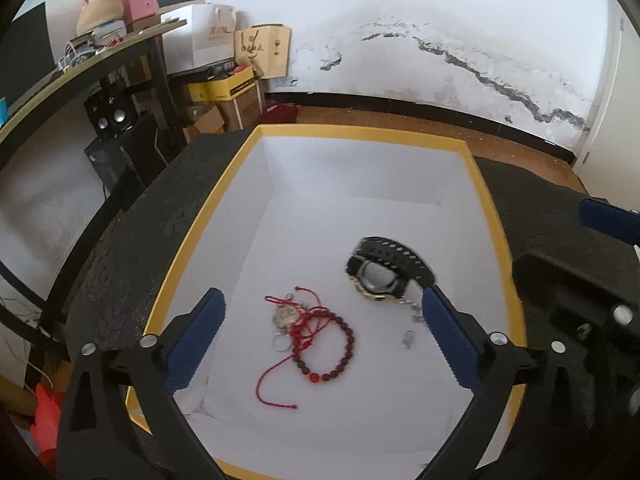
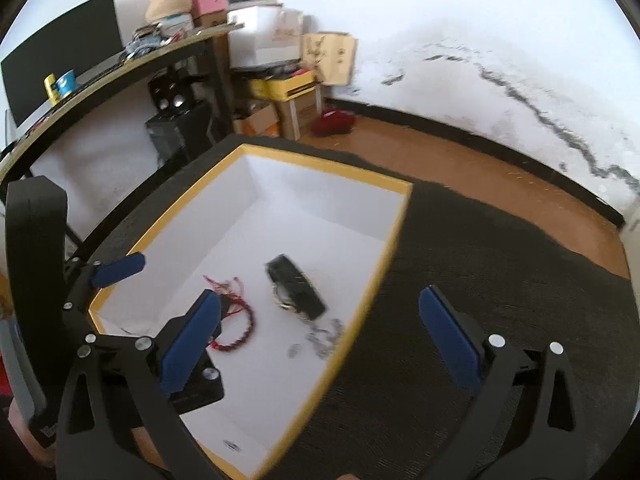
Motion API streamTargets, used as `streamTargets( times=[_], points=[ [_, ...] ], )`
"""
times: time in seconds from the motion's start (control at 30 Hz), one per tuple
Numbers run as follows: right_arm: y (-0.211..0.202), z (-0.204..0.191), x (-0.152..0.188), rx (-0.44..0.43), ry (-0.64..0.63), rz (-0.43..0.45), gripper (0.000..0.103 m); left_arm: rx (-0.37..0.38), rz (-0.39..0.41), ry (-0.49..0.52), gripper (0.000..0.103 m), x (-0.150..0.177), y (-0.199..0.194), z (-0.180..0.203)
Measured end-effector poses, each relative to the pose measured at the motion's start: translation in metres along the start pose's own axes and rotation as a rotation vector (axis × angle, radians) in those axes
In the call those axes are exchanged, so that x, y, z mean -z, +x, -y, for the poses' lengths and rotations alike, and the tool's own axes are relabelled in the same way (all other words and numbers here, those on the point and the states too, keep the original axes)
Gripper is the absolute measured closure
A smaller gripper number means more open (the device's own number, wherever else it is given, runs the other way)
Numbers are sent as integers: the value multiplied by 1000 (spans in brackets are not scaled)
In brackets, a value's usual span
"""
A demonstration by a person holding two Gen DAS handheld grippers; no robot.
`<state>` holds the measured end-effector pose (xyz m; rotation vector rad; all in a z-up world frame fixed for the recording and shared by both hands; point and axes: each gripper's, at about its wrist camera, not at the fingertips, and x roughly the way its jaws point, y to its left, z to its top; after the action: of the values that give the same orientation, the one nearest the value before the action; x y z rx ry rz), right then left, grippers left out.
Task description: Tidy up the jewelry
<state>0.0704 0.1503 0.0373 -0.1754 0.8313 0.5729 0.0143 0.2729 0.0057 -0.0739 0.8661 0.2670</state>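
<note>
Jewelry is lying loose on the white floor of a shallow yellow-rimmed white cardboard box point(image 1: 494, 216), which is sitting on the dark textured worktop point(image 1: 132, 232). A black-strapped wristwatch with a gold-toned case point(image 1: 384, 270) is resting towards the box's right wall; a dark red beaded bracelet point(image 1: 332, 354), tangled with a thin red cord point(image 1: 276, 376), a silver pendant and a small ring, is lying nearer the middle; a fine silver chain point(image 2: 326, 336) is trailing close to the right wall.

The left tongs point(image 1: 324, 340) are hovering spread wide over the box, straddling the bracelet tangle and pinching nothing. The right tongs point(image 2: 320, 330) are likewise spread and empty, one finger over the box floor, the other over the worktop outside the right rim.

Judgement: the sorting appears to be at an early stage, with a piece being selected. A clean pick probably calls for lowering one pair of tongs squarely over a single item, closing on a bulky part such as the beads or watch strap, and lifting slowly so that the cord is not dragging its neighbours.
</note>
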Motion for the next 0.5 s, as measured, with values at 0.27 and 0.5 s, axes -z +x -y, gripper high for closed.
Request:
streamTargets(
  times=[0.27,0.5],
  points=[
    [-50,43,30,98,61,11,7,69,20,51,6,-3,-24,41],
    [-94,112,78,199,181,24,7,129,38,113,6,2,-43,96]
  ],
)
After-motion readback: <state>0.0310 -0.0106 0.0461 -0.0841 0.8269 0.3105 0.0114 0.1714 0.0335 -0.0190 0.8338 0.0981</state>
